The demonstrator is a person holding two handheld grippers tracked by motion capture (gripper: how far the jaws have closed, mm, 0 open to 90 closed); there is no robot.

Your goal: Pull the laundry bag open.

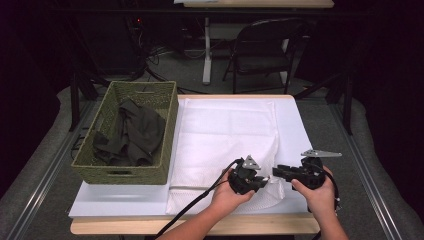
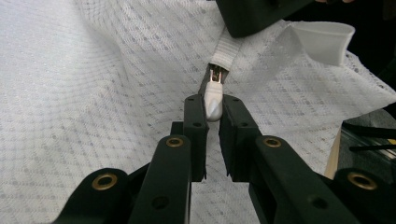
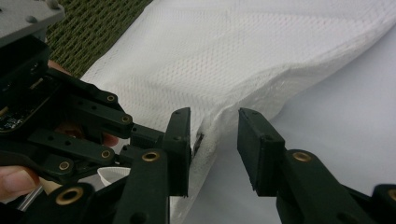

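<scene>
Meanwhile a woven basket holds dark clothes; left tongs clamp a zipper pull, right tongs gape.

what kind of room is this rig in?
Looks like a lab or studio data-collection bay, not a home: dark surround, cables on the floor, a folding chair and a desk leg behind the table.

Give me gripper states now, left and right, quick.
Left gripper: shut on the white zipper pull of the white garment.
Right gripper: open, jaws either side of the garment's edge, not pressing on it.
</scene>
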